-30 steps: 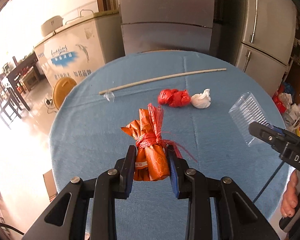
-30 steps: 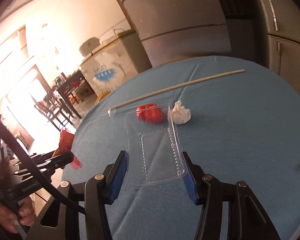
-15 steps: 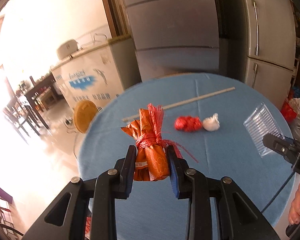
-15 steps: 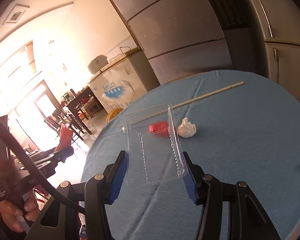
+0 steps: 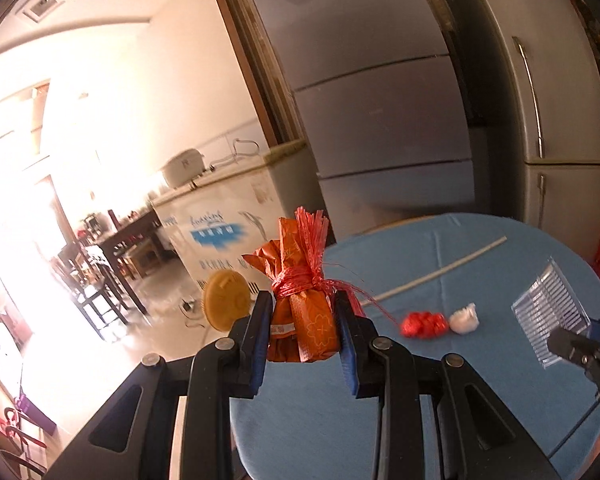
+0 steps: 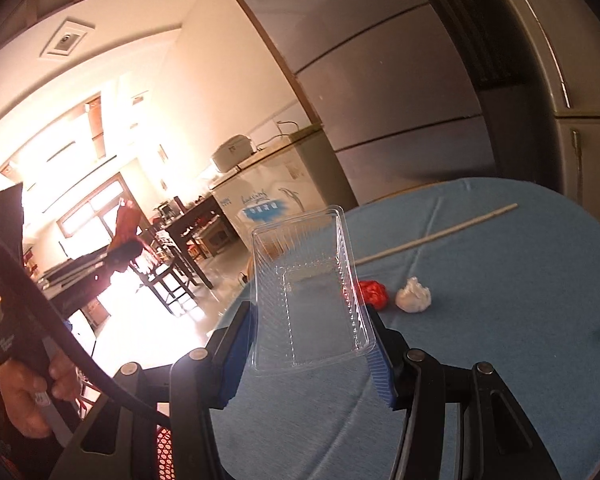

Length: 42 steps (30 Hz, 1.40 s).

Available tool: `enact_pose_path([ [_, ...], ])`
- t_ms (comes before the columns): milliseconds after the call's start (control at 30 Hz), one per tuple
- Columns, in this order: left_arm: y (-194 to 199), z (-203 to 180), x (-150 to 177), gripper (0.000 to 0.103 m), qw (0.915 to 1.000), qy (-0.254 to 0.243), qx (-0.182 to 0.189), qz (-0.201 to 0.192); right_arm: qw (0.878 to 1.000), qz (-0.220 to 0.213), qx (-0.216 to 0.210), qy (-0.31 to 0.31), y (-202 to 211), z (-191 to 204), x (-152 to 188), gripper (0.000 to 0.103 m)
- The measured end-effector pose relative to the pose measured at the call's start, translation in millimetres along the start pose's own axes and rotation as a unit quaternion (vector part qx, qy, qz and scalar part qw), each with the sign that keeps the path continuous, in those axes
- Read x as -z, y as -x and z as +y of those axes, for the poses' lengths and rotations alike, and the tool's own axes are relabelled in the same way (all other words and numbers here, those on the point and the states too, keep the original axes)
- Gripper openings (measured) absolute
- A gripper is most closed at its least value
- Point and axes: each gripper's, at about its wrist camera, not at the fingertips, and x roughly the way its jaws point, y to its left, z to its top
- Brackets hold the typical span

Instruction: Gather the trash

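Observation:
My left gripper (image 5: 303, 332) is shut on an orange wrapper bundle (image 5: 300, 304) tied with red string, held up above the near left edge of the round blue table (image 5: 440, 360). My right gripper (image 6: 310, 346) is shut on a clear plastic tray (image 6: 308, 288), also lifted; the tray shows at the right in the left wrist view (image 5: 548, 312). On the table lie a red crumpled wad (image 5: 424, 323) (image 6: 374, 294), a white crumpled tissue (image 5: 464, 319) (image 6: 413, 300) and a long pale stick (image 5: 440, 270) (image 6: 436, 234).
A white chest freezer (image 5: 228, 224) stands behind the table on the left, and tall grey fridges (image 5: 540, 100) stand at the back. A yellow fan (image 5: 226, 300) sits on the floor. A dark table with chairs (image 6: 180, 248) is further left. A red mesh basket (image 6: 164, 452) shows below.
Both grippers have risen and tilted up, each still holding its item. The table has dropped lower in both views and more of the room shows.

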Motion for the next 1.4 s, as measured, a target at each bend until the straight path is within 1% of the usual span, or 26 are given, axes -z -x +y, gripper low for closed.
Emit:
enact_pose_path([
  [300, -0.5, 14.9, -15.0, 0.032, 0.9986, 0.0, -0.05, -0.02, 0.999, -0.009, -0.03, 0.01, -4.1, 14.0, -8.9, 0.056],
  [533, -9.9, 21.2, -12.8, 0.032, 0.9977, 0.006, -0.066, -0.012, 0.999, -0.008, -0.046, 0.018, -13.3, 19.9, -9.4, 0.056],
  [833, -25.4, 22.4, -5.8, 0.032, 0.9979, 0.005, -0.064, 0.01, 0.998, 0.0, -0.056, 0.021, -23.7, 24.8, -7.7, 0.056],
  [1100, -41.3, 20.4, 3.9, 0.032, 0.998, 0.004, -0.053, 0.035, 0.999, 0.008, -0.049, 0.014, -30.8, 19.4, -7.1, 0.056],
  [1400, -52.9, 15.4, 7.2, 0.032, 0.9978, -0.001, -0.045, 0.05, 0.999, 0.015, -0.045, 0.005, -38.0, 12.6, -6.0, 0.056],
])
